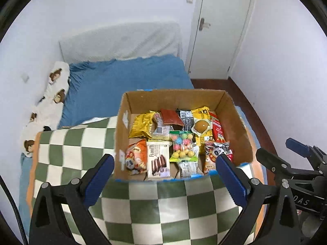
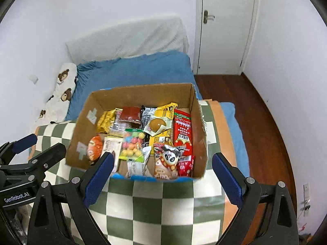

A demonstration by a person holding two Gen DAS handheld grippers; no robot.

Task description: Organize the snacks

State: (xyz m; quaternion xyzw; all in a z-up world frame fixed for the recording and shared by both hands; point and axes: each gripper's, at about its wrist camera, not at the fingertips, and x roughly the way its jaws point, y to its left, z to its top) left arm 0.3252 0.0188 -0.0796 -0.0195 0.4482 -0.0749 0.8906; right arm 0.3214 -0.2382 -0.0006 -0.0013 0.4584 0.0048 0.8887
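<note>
One box [image 1: 237,122] dead ahead of both grippers, on checkered blanket [image 1: 155,206]. Roughly ten snack packs [image 1: 183,145] inside. Left gripper [image 1: 165,167] and right gripper [image 2: 162,166] both wide, empty.

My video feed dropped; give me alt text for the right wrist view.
An open brown cardboard box full of snack packets sits on a green-and-white checkered blanket on a blue-sheeted bed. The right gripper hovers before it, jaws open and empty; the left gripper shows at left.
</note>
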